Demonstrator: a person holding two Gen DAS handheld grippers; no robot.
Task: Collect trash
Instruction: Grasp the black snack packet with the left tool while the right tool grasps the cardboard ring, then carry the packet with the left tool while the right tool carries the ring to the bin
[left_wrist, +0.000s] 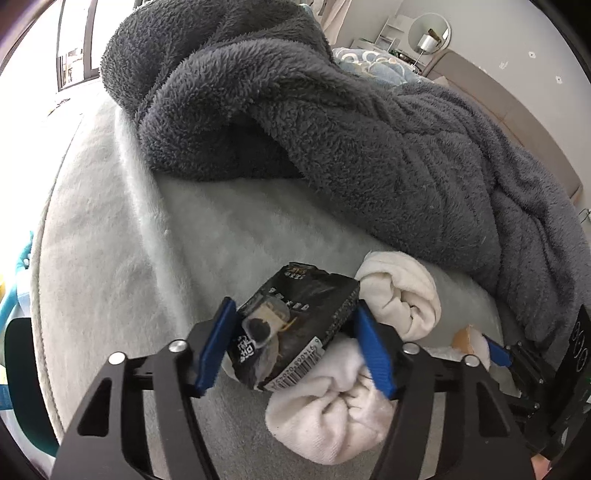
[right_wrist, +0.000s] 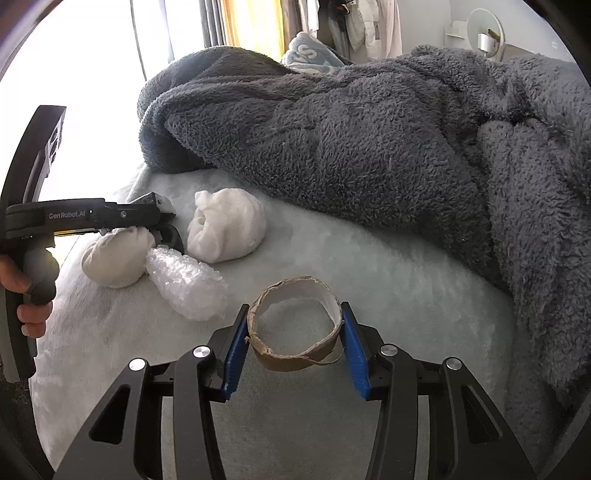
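My left gripper (left_wrist: 295, 343) is shut on a black snack wrapper (left_wrist: 295, 332) with a barcode, held just above the pale bed cover (left_wrist: 221, 240). Two rolled white socks lie by it, one under the wrapper (left_wrist: 328, 406) and one to its right (left_wrist: 402, 295). My right gripper (right_wrist: 293, 347) is shut on a brown cardboard tape ring (right_wrist: 295, 328) over the bed. In the right wrist view the left gripper (right_wrist: 162, 221) shows at the left, beside the two socks (right_wrist: 118, 258) (right_wrist: 229, 229) and a wad of clear bubble wrap (right_wrist: 188, 284).
A thick dark grey fleece blanket (left_wrist: 332, 129) is heaped across the back and right of the bed (right_wrist: 369, 147). A teal object (left_wrist: 14, 284) is at the left bed edge. A round mirror and lamp (left_wrist: 430, 37) stand far behind.
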